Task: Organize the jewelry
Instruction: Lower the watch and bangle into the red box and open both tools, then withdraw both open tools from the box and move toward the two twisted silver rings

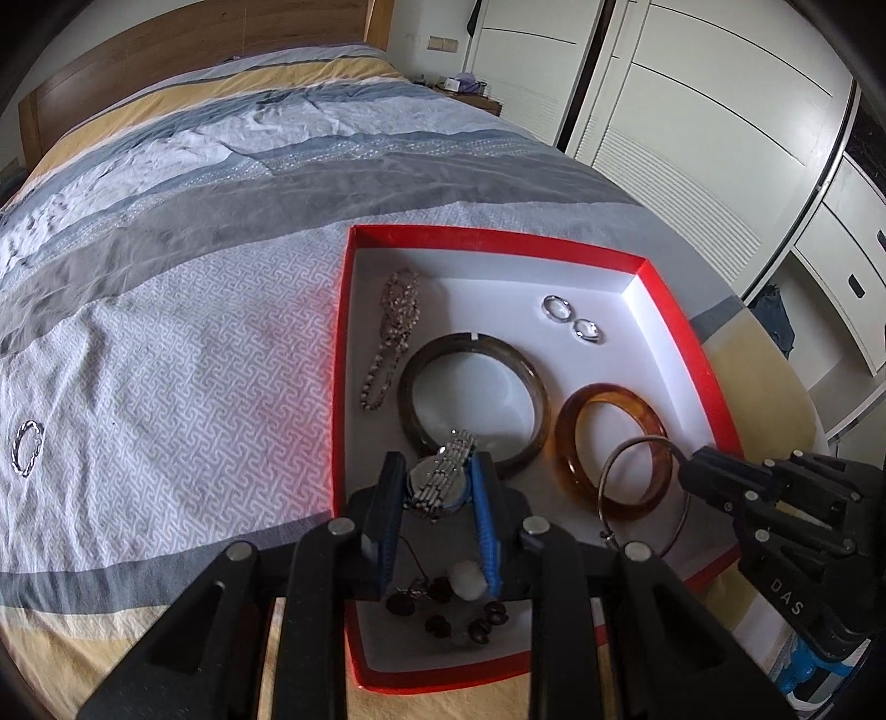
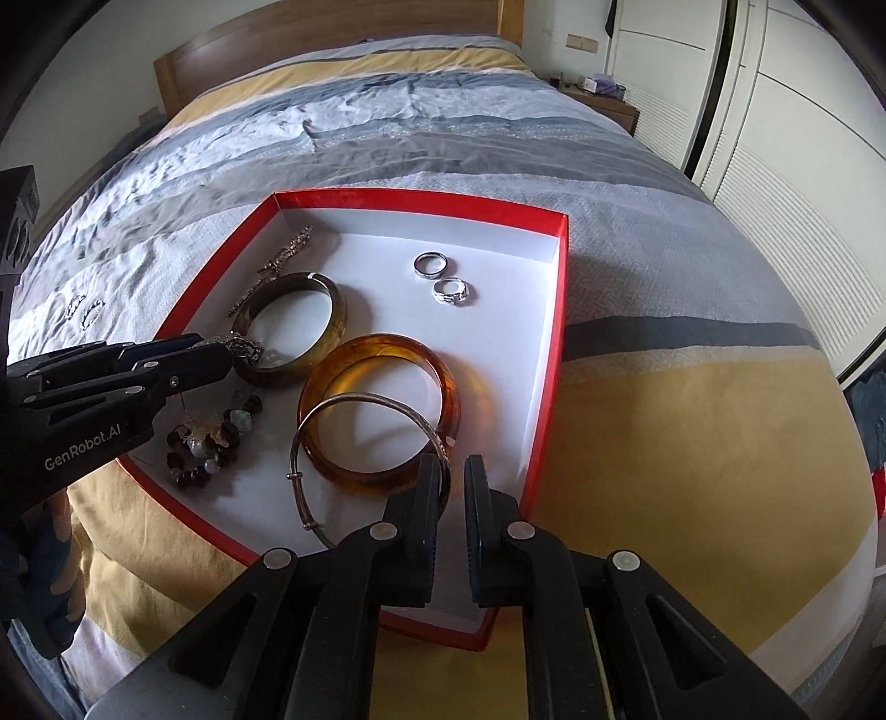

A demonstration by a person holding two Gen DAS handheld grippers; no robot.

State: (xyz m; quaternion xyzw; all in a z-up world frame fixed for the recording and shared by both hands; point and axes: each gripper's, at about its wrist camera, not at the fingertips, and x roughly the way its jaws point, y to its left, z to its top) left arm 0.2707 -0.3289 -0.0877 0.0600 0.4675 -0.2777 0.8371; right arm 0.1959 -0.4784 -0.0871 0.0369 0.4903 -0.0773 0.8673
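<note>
A red box [image 1: 695, 354] [image 2: 545, 354] with a white inside lies on the bed. My left gripper [image 1: 437, 487] [image 2: 224, 354] is shut on a silver watch [image 1: 443, 476] [image 2: 246, 348], held just above the dark green bangle [image 1: 470, 396] [image 2: 293, 332]. My right gripper [image 2: 449, 487] [image 1: 684, 471] is slightly open, its left finger touching a thin silver bangle [image 2: 354, 437] [image 1: 645, 487] that leans over the amber bangle [image 2: 379, 407] [image 1: 612, 448]. Two silver rings [image 1: 570, 318] [image 2: 443, 279], a bead chain [image 1: 393, 332] [image 2: 277, 260] and a dark bead bracelet [image 2: 213, 437] [image 1: 443, 603] lie in the box.
A twisted silver bracelet [image 1: 26, 446] [image 2: 83, 310] lies on the bedspread left of the box. A wooden headboard [image 2: 332, 39] stands at the far end. White wardrobe doors [image 1: 692, 127] [image 2: 786, 138] stand on the right, with a bedside table [image 1: 470, 91] beyond the bed.
</note>
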